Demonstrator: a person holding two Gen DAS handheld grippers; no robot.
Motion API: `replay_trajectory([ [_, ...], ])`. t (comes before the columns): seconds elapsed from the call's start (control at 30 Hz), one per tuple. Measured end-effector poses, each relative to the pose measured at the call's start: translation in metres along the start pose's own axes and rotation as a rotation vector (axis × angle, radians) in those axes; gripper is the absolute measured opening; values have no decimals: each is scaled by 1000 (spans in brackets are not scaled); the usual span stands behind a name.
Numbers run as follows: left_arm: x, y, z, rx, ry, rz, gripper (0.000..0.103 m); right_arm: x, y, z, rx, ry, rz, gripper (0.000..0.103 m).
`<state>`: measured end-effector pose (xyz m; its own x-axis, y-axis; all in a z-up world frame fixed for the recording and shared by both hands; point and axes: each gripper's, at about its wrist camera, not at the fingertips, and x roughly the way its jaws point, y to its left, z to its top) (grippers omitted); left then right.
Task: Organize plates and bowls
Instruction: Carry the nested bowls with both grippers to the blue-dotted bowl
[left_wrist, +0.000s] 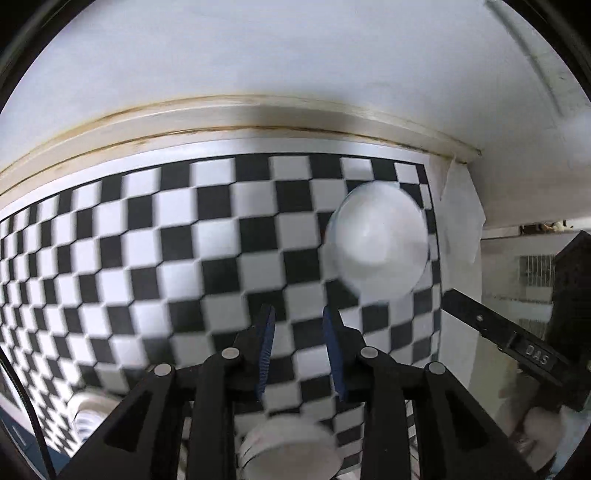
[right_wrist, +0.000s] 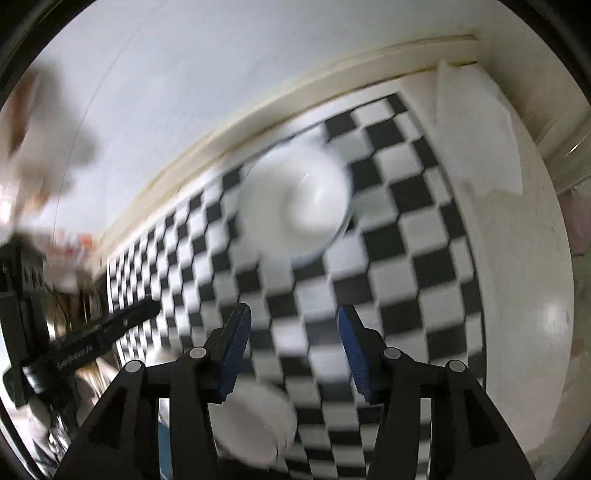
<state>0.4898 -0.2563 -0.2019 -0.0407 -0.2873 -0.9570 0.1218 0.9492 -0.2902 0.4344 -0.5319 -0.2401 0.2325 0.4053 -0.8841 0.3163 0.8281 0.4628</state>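
A white bowl (left_wrist: 380, 240) sits upright on the black-and-white checkered mat (left_wrist: 147, 258), ahead and right of my left gripper (left_wrist: 299, 314), which is open and empty above the mat. A stack of white bowls (left_wrist: 288, 446) shows low between the left gripper's arms. In the right wrist view the same bowl (right_wrist: 295, 203) lies ahead of my right gripper (right_wrist: 293, 314), open and empty. The white stack (right_wrist: 255, 424) sits low left under it. The left gripper's black body (right_wrist: 92, 339) reaches in from the left. Both views are motion-blurred.
The mat lies on a white table against a white wall with a cream trim (left_wrist: 258, 114). A white sheet (right_wrist: 476, 133) leans at the mat's far right corner. The right gripper's black body (left_wrist: 517, 339) shows at right. More white dishes (left_wrist: 88, 413) sit bottom left.
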Motion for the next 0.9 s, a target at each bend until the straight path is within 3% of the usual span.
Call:
replay_trajectory([
  [0.27,52,-24,52,40,90,36,25,44,-20,65,66,23,-8,53],
  [0.53,81,-25,60,56,148,54,25,73,-24,81,35,76,-57,52],
  [0.9,89,-27,57,62,155,70,25,89,-24,89,17,110,-63,52],
])
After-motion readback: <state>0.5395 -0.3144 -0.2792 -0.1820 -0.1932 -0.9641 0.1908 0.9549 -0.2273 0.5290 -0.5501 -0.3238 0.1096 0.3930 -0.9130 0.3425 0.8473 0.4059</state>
